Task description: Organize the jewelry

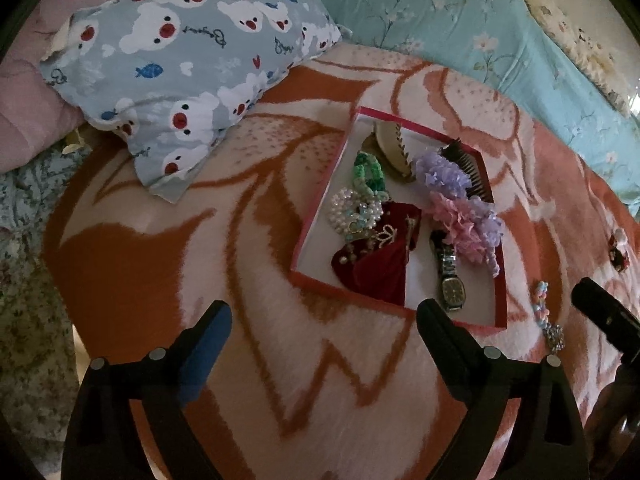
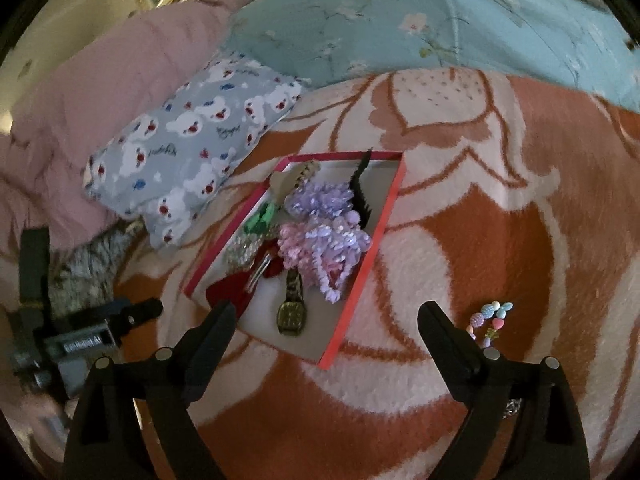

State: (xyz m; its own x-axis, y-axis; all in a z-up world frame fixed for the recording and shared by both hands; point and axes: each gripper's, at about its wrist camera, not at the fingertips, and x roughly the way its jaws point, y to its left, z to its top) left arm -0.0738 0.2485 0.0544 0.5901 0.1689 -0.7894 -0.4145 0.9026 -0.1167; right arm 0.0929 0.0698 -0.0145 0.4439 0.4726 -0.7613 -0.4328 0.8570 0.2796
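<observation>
I am holding my left hand-held gripper [image 1: 324, 320] over the blanket [image 1: 248, 360] on the bed, jaws spread wide with nothing between them. My right hand-held gripper [image 2: 326, 320] is gaping just as wide and is also empty.

The box [image 1: 316, 216] is lying flat on the blanket, shallow, red-rimmed and white inside. It is crowded with jewelry: a metal-banded watch [image 1: 452, 284] with a dark face near the closest edge, a dark red velvet pouch [image 1: 380, 264] beside it, a heap of pearl beads [image 1: 354, 210] touching the pouch, something green and knitted [image 1: 370, 170] behind that, frilly purple and pink scrunchies [image 1: 460, 204] along the right side, a black comb [image 1: 472, 168] by the far right wall, and a cream hair clip [image 1: 392, 144] at the back.

Outside the box, to its right, a pastel bead bracelet [image 2: 490, 320] is lying on the blanket, just beside my right gripper's finger. A bear-print pillow [image 1: 180, 68] is sitting beyond the box on the left.
</observation>
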